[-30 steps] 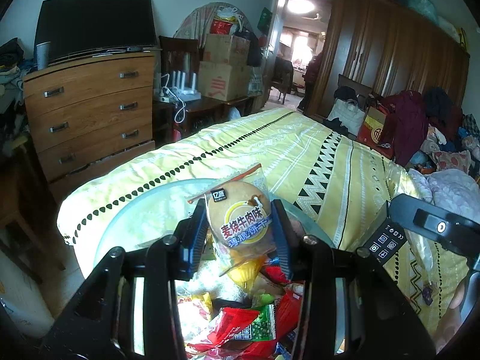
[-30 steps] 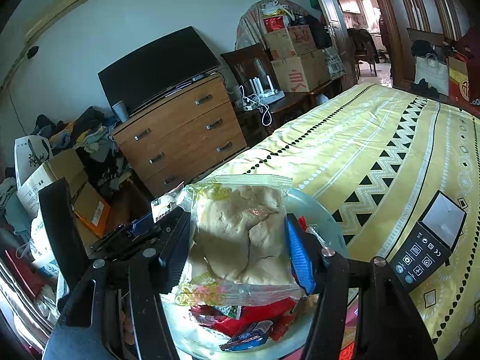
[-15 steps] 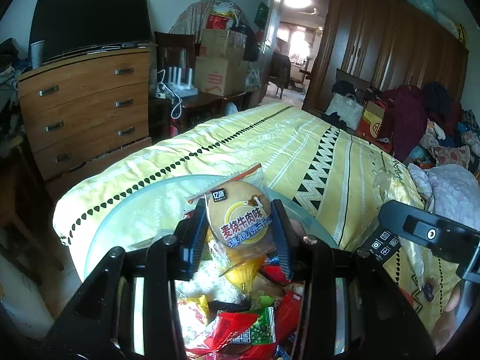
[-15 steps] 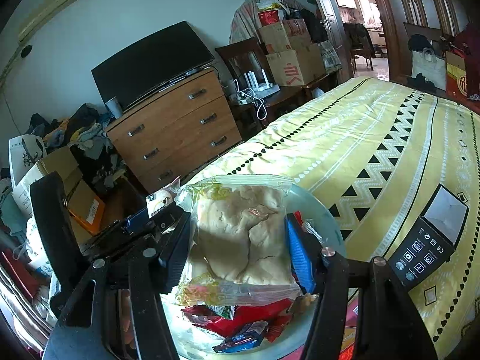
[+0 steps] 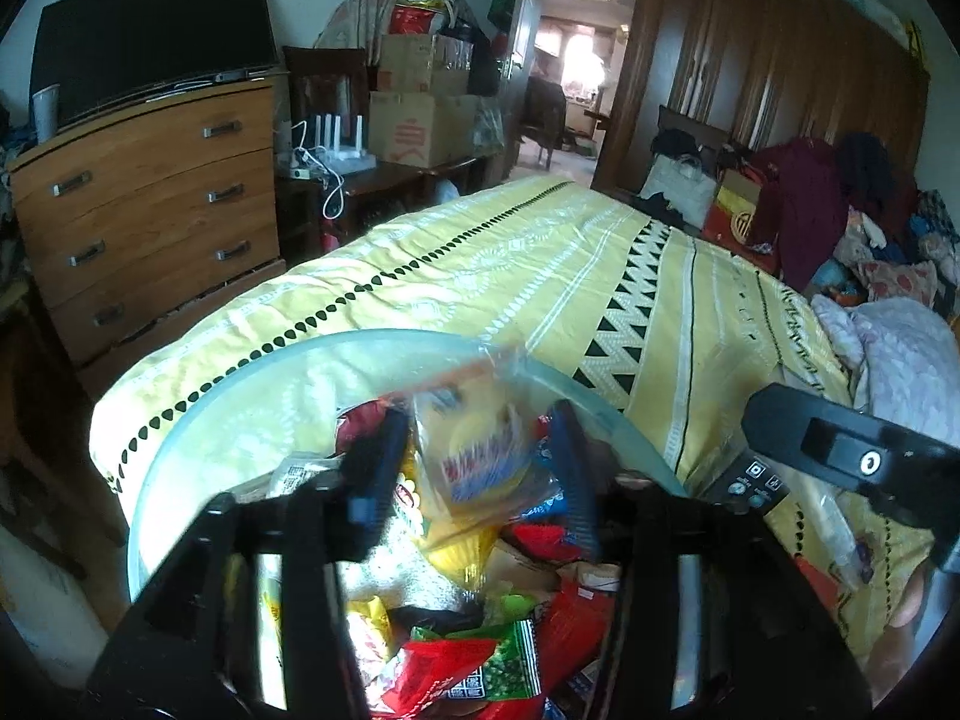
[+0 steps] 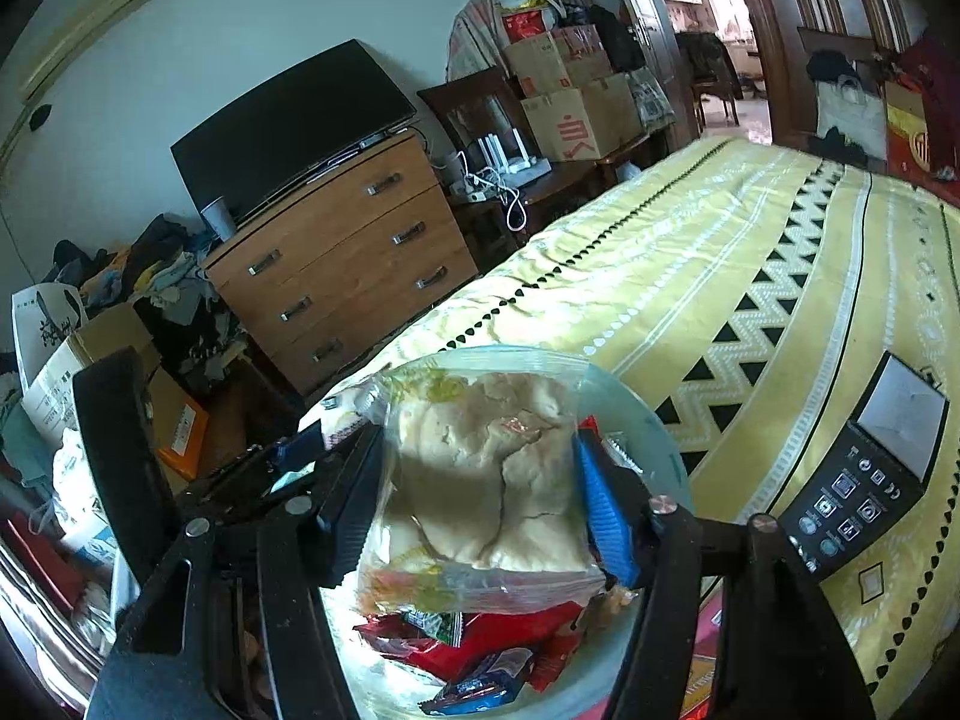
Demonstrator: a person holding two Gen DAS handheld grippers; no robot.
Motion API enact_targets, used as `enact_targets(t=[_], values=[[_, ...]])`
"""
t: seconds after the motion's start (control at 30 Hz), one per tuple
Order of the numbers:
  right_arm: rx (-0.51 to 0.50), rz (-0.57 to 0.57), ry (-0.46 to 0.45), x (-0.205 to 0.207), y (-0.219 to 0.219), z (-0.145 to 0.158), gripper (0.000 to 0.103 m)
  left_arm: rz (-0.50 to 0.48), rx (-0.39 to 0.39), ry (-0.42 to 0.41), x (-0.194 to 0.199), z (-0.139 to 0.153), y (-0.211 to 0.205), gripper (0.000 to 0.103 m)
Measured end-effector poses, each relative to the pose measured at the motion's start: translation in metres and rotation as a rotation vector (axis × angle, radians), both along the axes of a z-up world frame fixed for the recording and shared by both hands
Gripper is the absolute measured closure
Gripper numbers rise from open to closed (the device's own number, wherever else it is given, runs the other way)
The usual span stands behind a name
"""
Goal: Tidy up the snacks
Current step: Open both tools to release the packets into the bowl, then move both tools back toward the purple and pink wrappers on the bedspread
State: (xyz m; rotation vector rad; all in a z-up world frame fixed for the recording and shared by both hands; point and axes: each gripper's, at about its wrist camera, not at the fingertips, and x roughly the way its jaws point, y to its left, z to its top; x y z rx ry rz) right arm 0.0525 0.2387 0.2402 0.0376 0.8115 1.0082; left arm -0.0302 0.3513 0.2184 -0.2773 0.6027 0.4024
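Note:
A round clear glass tray [image 5: 198, 414] on the bed holds a heap of snack packets [image 5: 480, 660]. In the left wrist view my left gripper [image 5: 474, 480] has its jaws apart, and a blurred yellow cake packet [image 5: 474, 462] sits loosely between them, tilted over the heap. In the right wrist view my right gripper [image 6: 480, 480] is shut on a clear bag of pale pastry [image 6: 486, 474] and holds it upright above the tray [image 6: 654, 432]. Red and green packets [image 6: 474, 642] lie beneath it.
The tray rests on a bed with a yellow patterned cover [image 5: 570, 276]. A black remote [image 6: 864, 474] lies on the cover to the right. A wooden dresser [image 5: 150, 210] with a TV stands beyond the bed's end. Boxes and clothes crowd the floor.
My left gripper's jaws have opened and the yellow cake packet has tipped and dropped toward the heap, blurred by motion. My right gripper still holds the pastry bag.

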Motion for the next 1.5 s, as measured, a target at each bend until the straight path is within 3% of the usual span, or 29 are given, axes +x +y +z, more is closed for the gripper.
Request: enact_targets(t=[0.07,0.13,0.33,0.43,0.57,0.7,0.8,0.9,0.97,1.13,1.3,1.43,1.5], values=[[-0.001,-0.002,0.013,0.002,-0.003,-0.001,0.033,0.028,0.029,-0.013,-0.005,0.002,-0.004,0.015],[-0.002,-0.006,0.011,0.0,-0.008,0.001,0.028,0.053,0.062,-0.031,-0.011,0.006,-0.007,0.01],[-0.035,0.005,-0.014,-0.021,-0.04,0.019,0.02,0.028,0.121,0.008,-0.03,0.021,-0.011,0.009],[-0.107,0.055,-0.104,-0.047,-0.075,0.037,0.02,-0.003,0.158,0.005,-0.054,0.033,-0.016,0.009],[-0.24,0.057,-0.253,-0.088,-0.145,0.064,0.019,0.007,0.19,0.01,-0.079,0.039,-0.022,0.009],[-0.281,-0.061,-0.307,-0.113,-0.231,0.089,0.013,0.052,0.2,0.013,-0.104,0.039,-0.032,0.008],[-0.202,-0.183,-0.26,-0.126,-0.297,0.098,0.01,0.076,0.212,0.03,-0.115,0.036,-0.045,0.008],[-0.024,-0.335,-0.17,-0.137,-0.358,0.094,0.01,0.066,0.168,0.017,-0.118,0.039,-0.058,0.008],[0.065,-0.418,-0.124,-0.143,-0.388,0.084,0.01,0.036,0.196,-0.001,-0.119,0.045,-0.079,0.008],[0.051,-0.452,-0.178,-0.165,-0.418,0.062,0.01,-0.026,0.188,-0.038,-0.122,0.055,-0.114,0.008],[0.127,-0.528,-0.163,-0.179,-0.454,0.036,0.009,-0.079,0.133,-0.148,-0.131,0.055,-0.132,0.007],[0.196,-0.586,-0.06,-0.177,-0.473,0.018,0.009,-0.124,0.066,-0.076,-0.121,0.03,-0.137,0.005],[0.258,-0.589,-0.084,-0.181,-0.48,0.016,0.009,-0.158,0.121,-0.043,-0.115,0.023,-0.148,0.005]])
